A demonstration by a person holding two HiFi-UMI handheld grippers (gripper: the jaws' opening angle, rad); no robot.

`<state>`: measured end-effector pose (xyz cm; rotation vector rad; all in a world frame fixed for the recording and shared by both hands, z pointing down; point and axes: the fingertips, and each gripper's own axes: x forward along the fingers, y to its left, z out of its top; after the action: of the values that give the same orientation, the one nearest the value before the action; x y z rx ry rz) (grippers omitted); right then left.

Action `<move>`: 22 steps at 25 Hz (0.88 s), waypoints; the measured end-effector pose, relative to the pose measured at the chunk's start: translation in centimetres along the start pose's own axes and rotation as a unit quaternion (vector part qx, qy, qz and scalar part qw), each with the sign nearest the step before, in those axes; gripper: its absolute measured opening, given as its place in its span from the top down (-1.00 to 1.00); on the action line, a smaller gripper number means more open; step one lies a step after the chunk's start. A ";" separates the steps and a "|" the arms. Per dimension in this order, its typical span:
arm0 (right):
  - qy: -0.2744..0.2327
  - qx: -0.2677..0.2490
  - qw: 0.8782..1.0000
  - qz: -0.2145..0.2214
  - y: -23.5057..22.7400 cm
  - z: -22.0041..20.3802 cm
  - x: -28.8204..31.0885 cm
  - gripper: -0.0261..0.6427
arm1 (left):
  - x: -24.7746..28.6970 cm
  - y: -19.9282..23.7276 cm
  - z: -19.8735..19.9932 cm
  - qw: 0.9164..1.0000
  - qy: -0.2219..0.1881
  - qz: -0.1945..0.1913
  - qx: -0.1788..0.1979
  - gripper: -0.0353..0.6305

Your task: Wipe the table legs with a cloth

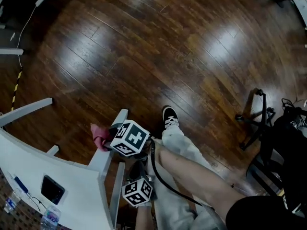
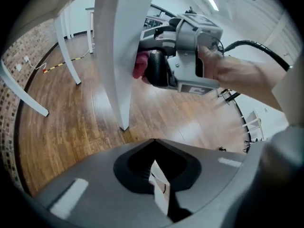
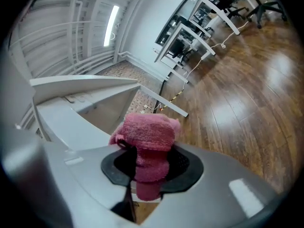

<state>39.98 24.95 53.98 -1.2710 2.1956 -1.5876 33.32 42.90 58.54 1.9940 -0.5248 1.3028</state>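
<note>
The white table [image 1: 29,166] stands at lower left in the head view, with its slanted leg [image 1: 108,152] running down beside my grippers. My right gripper [image 1: 112,137] is shut on a pink cloth [image 1: 98,137] and holds it against that leg. The left gripper view shows the same leg [image 2: 121,56], with the cloth [image 2: 140,65] pressed to its right side by the right gripper [image 2: 156,68]. In the right gripper view the cloth [image 3: 147,132] bunches out between the jaws of my right gripper [image 3: 149,163]. My left gripper [image 1: 138,191] hangs lower, pointing down at the floor and holding nothing; its jaws [image 2: 154,175] are not clearly shown.
On the table lie a phone [image 1: 52,189], a pen [image 1: 19,183] and a water bottle [image 1: 50,218]. My shoe [image 1: 170,116] stands on the wooden floor by the leg. A black chair base [image 1: 256,119] is at right. Other white table legs [image 2: 69,51] stand further off.
</note>
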 end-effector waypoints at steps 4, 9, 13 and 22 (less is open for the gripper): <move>-0.013 -0.013 1.000 0.022 5.0 3.1 -2.5 0.61 | -2.4 -0.9 1.2 1.000 -0.015 -0.006 0.006 0.90; 0.000 -0.015 1.000 0.013 9.3 3.9 -5.5 0.61 | -7.7 -2.7 1.8 1.000 -0.014 -0.008 0.015 0.90; 0.066 -0.058 0.995 -0.038 10.8 2.3 -9.0 0.60 | -12.0 -4.6 3.0 0.999 -0.016 -0.015 0.026 0.90; 0.163 -0.104 0.974 -0.120 12.2 -1.2 -22.7 0.59 | -17.6 -10.8 7.7 0.998 -0.021 -0.031 0.059 0.90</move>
<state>46.99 42.69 36.61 -1.4742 2.5449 -1.8067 37.89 44.02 37.06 2.1220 -0.4103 1.2823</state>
